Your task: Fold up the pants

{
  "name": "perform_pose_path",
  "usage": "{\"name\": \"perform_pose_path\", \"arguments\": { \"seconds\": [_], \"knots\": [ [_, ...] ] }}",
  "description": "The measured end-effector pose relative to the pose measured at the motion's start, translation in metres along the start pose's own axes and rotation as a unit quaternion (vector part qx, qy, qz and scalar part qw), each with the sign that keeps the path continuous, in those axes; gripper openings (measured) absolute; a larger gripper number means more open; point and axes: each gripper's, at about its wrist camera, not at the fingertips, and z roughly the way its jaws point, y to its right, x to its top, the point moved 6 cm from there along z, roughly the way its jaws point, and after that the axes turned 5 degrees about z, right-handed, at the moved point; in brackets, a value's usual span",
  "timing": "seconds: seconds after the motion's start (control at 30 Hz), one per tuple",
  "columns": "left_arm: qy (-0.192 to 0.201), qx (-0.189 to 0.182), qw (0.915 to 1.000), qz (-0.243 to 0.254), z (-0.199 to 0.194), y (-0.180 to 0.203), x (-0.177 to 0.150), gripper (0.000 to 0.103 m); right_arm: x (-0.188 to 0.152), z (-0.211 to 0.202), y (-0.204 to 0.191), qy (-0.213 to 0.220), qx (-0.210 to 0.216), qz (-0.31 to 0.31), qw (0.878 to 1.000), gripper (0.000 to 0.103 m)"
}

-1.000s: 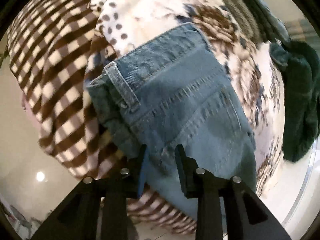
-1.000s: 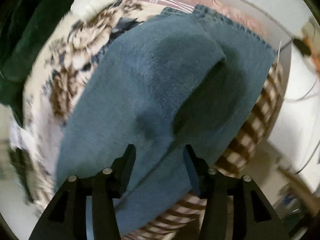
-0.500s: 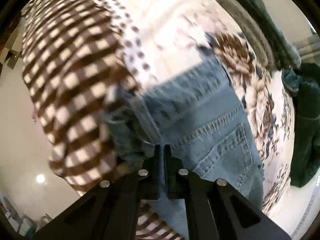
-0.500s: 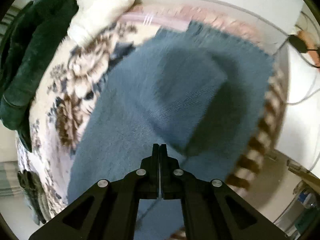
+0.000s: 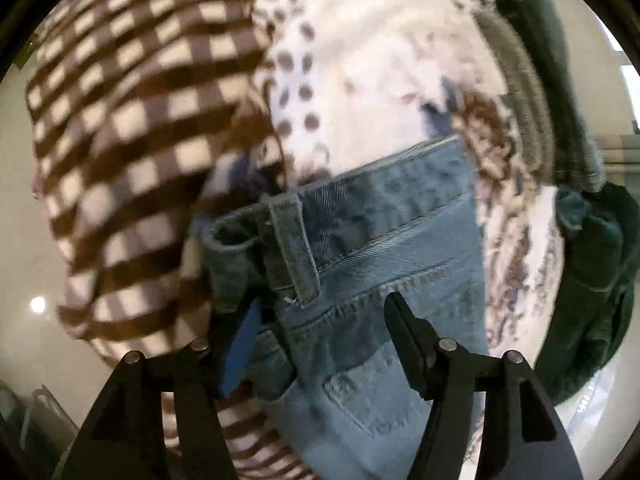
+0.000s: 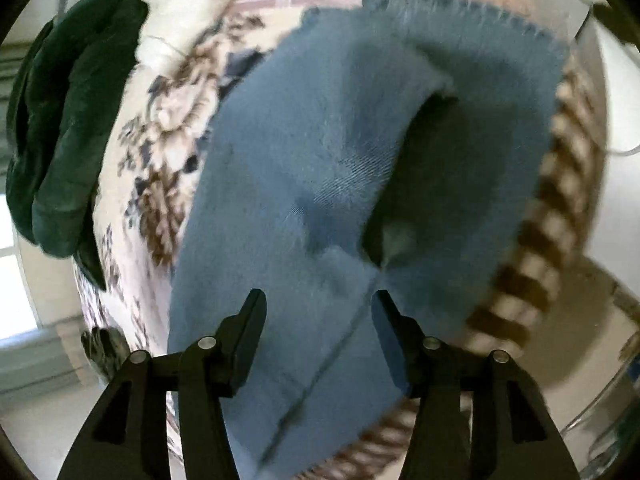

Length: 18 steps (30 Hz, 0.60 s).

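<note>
Blue denim pants lie on a bed. The left wrist view shows their waistband end (image 5: 384, 240), with a belt loop (image 5: 294, 252) and a back pocket. My left gripper (image 5: 324, 316) is open, its fingers straddling the waistband just below the belt loop. The right wrist view shows the leg end (image 6: 320, 168), one leg lying over the other, with frayed hems at the top. My right gripper (image 6: 318, 312) is open just above the denim near the seam where the legs meet, holding nothing.
The bed has a floral cover (image 6: 160, 152) and a brown-and-cream checked blanket (image 5: 132, 120) hanging over its edge. A dark green blanket (image 6: 68, 120) and a white pillow (image 6: 188, 12) lie beside the pants. Pale floor shows beyond the bed edge.
Both grippers were open a second ago, shut half a second ago, and are open again now. The cameras have drawn in closer to the denim.
</note>
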Motion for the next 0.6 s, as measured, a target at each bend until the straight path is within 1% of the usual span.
{"name": "perform_pose_path", "arguments": {
  "seconds": [0.07,0.1,0.13,0.17,0.2,0.23,0.27,0.3,0.37,0.43,0.5,0.57,0.6],
  "knots": [
    [0.007,0.024,0.9995,0.017,0.009,0.004,0.001,0.058,0.005,0.012,0.003,0.018,0.0,0.023,1.0,0.056],
    [0.019,0.034,0.9987,0.032,0.01,0.007,0.002,0.051,0.006,0.011,0.003,0.038,-0.008,0.03,0.999,0.042],
    [0.036,0.04,0.9976,0.043,0.006,0.01,0.002,0.019,0.006,0.008,0.003,0.06,-0.033,0.029,0.997,0.028],
    [0.055,0.049,0.9962,0.046,-0.002,0.009,0.003,0.01,0.004,0.007,0.002,0.062,-0.038,0.027,0.997,0.013],
    [0.067,0.035,0.9964,0.039,-0.01,0.008,0.002,0.009,0.002,0.003,0.002,0.064,-0.041,0.027,0.997,0.009],
    [0.07,0.026,0.9964,0.04,-0.018,0.008,0.0,0.008,0.0,-0.001,0.003,0.066,-0.042,0.027,0.997,0.003],
    [0.074,0.019,0.9962,0.041,-0.025,0.008,-0.001,0.008,-0.003,-0.008,0.002,0.068,-0.04,0.024,0.997,0.003],
    [0.078,0.004,0.9962,0.039,-0.036,0.008,-0.004,0.008,-0.005,-0.017,0.001,0.07,-0.037,0.019,0.997,0.003],
    [0.078,-0.006,0.9961,0.041,-0.049,0.01,-0.007,0.008,-0.012,-0.037,-0.001,0.073,-0.027,0.01,0.997,0.002],
    [0.079,-0.007,0.9953,0.056,-0.064,0.012,-0.008,0.008,-0.018,-0.06,-0.001,0.076,-0.025,0.003,0.997,0.002],
    [0.078,0.002,0.9945,0.07,-0.07,0.009,-0.005,0.008,-0.02,-0.078,0.004,0.076,-0.028,-0.002,0.997,0.002],
    [0.068,0.008,0.9954,0.068,-0.071,-0.001,-0.001,0.008,-0.023,-0.089,0.012,0.069,-0.032,-0.012,0.997,0.002],
    [0.061,0.009,0.996,0.065,-0.067,-0.007,0.001,0.008,-0.023,-0.091,0.018,0.066,-0.042,-0.019,0.997,0.002]
  ]
}}
